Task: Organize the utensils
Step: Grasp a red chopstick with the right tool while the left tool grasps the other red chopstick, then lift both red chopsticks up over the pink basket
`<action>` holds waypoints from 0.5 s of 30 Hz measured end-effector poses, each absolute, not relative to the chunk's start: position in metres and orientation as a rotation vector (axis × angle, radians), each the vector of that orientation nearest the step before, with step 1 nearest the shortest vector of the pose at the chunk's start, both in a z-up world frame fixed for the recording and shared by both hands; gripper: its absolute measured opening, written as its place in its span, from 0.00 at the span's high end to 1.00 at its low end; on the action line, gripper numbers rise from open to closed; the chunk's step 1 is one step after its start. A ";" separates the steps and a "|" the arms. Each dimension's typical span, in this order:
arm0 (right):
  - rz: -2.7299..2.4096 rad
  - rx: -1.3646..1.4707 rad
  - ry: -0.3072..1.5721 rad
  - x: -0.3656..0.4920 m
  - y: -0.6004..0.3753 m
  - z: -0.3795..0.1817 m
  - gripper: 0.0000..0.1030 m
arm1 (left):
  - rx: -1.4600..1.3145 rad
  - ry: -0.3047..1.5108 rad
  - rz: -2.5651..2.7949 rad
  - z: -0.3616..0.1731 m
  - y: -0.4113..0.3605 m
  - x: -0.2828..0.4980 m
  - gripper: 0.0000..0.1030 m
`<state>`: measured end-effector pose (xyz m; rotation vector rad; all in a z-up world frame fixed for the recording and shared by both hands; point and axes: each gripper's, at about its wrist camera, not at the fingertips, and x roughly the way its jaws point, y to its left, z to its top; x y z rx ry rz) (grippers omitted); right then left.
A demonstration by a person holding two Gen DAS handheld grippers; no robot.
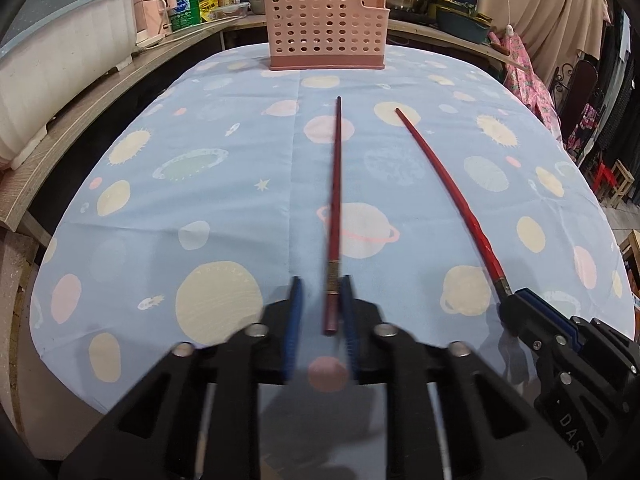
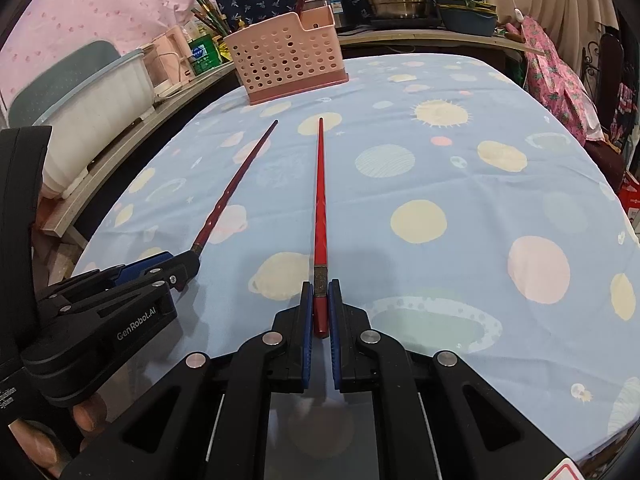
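On the side of the left gripper (image 2: pixel 188 268), white lettering read "GenRobot.AI". Lower on its black body, small white print ended in "ystem", the rest cut off. The right gripper (image 1: pixel 510 300) carried the letters "DAS" on its housing. Labels on the green bottle (image 2: pixel 202 56) were too blurred to read.

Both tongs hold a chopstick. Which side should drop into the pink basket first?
Left, probably. The pink basket sits straight ahead of the left tongs and their dark chopstick; from the right tongs it lies off to the left.
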<state>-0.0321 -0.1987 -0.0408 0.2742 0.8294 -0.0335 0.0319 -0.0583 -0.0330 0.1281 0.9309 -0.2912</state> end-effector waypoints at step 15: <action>0.001 0.274 0.682 -0.039 -0.209 0.061 0.93 | 0.018 0.873 -0.322 0.066 -0.035 0.040 0.93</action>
